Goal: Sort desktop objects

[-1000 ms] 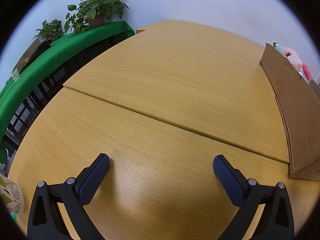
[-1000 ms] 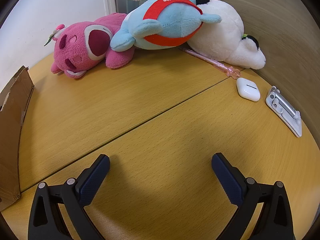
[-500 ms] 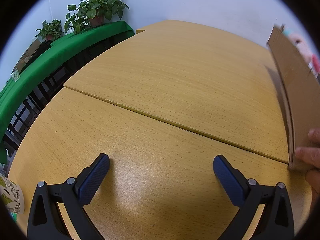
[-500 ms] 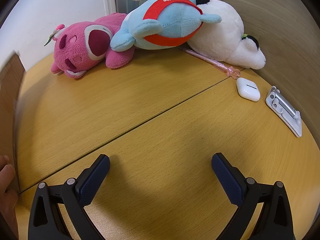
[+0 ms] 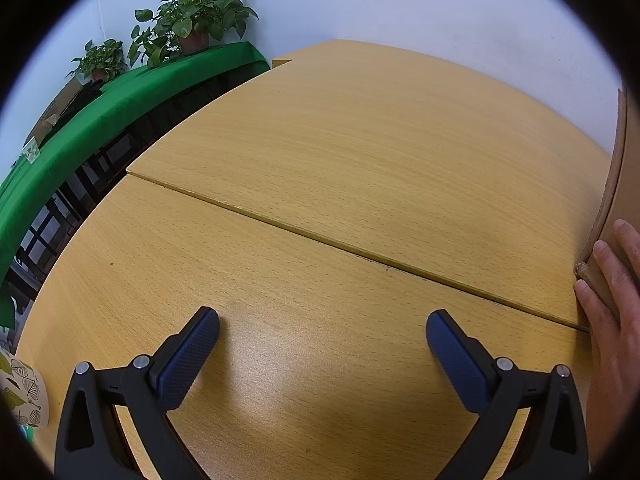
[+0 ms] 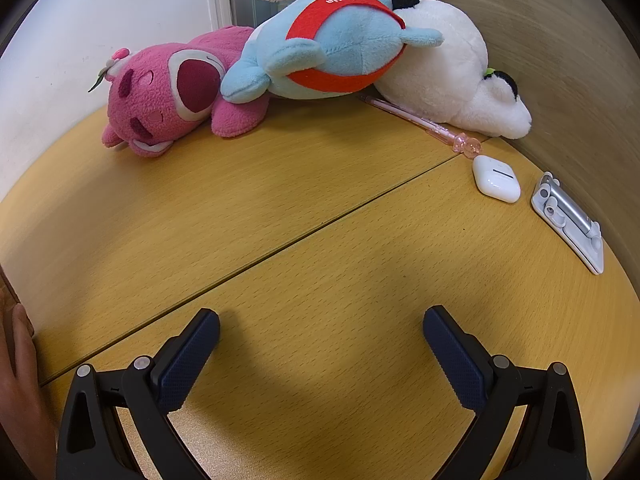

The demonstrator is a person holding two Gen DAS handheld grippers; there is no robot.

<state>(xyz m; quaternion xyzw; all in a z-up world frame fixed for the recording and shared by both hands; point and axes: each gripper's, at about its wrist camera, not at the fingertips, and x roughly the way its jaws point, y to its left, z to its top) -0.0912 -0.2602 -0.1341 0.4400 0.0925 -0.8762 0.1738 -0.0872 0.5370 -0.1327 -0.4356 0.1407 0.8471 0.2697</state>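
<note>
On the far left of the left wrist view, a leaf-printed paper cup (image 5: 24, 396) sits at the counter (image 5: 320, 160) edge, and potted plants (image 5: 192, 20) stand on a green-draped shelf (image 5: 100, 120) beyond. None of these has moved.

My left tongs (image 5: 322, 344) are released, jaws spread wide over bare wood, grasping nothing. Their pose matches the frame from one second ago.

The change is at the right margin of this view. A bare hand (image 5: 612, 320) now grips the near corner of the cardboard box (image 5: 620, 184). One second ago no hand was present and the box lay lower, with a pink toy visible behind it. The box has since been pulled rightward and raised, so only its edge shows here.

In the right wrist view, the same hand (image 6: 20, 380) appears at the left margin; the box is almost out of frame. My right tongs (image 6: 320, 344) are likewise released and empty, unmoved.

The items to be sorted are untouched along the rear of the counter: pink plush (image 6: 168, 92), blue plush (image 6: 332, 44), white plush (image 6: 448, 68), pink pen (image 6: 424, 124), white earbud case (image 6: 496, 178), folding stand (image 6: 568, 220).

Judgement: the container is being repositioned by hand. Sorting has not begun, and I should hold both tongs until the box settles.
</note>
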